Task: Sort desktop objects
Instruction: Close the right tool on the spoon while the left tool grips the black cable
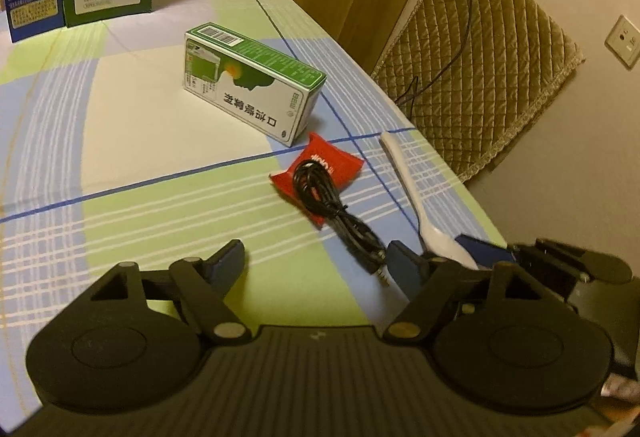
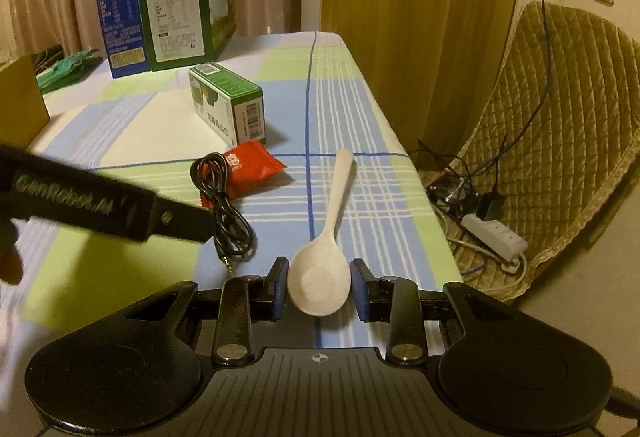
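A white spoon (image 2: 325, 269) lies on the checked tablecloth, handle pointing away. My right gripper (image 2: 320, 287) is open, its pads on either side of the spoon's bowl with a small gap. A coiled black cable (image 2: 224, 205) lies partly on a red sachet (image 2: 250, 167). A green and white box (image 2: 230, 105) lies behind them. My left gripper (image 1: 316, 265) is open and empty above the cloth, left of the cable (image 1: 340, 217), sachet (image 1: 320, 173), spoon (image 1: 416, 197) and box (image 1: 256, 81). The left gripper's body (image 2: 100, 197) shows in the right wrist view.
Two tall cartons, blue (image 2: 116, 5) and green (image 2: 180, 17), stand at the table's far end. A cardboard box (image 2: 20, 101) and green packets (image 2: 68, 67) lie at the left. A quilted chair (image 2: 560, 141), power strip (image 2: 496, 237) and cords sit right of the table edge.
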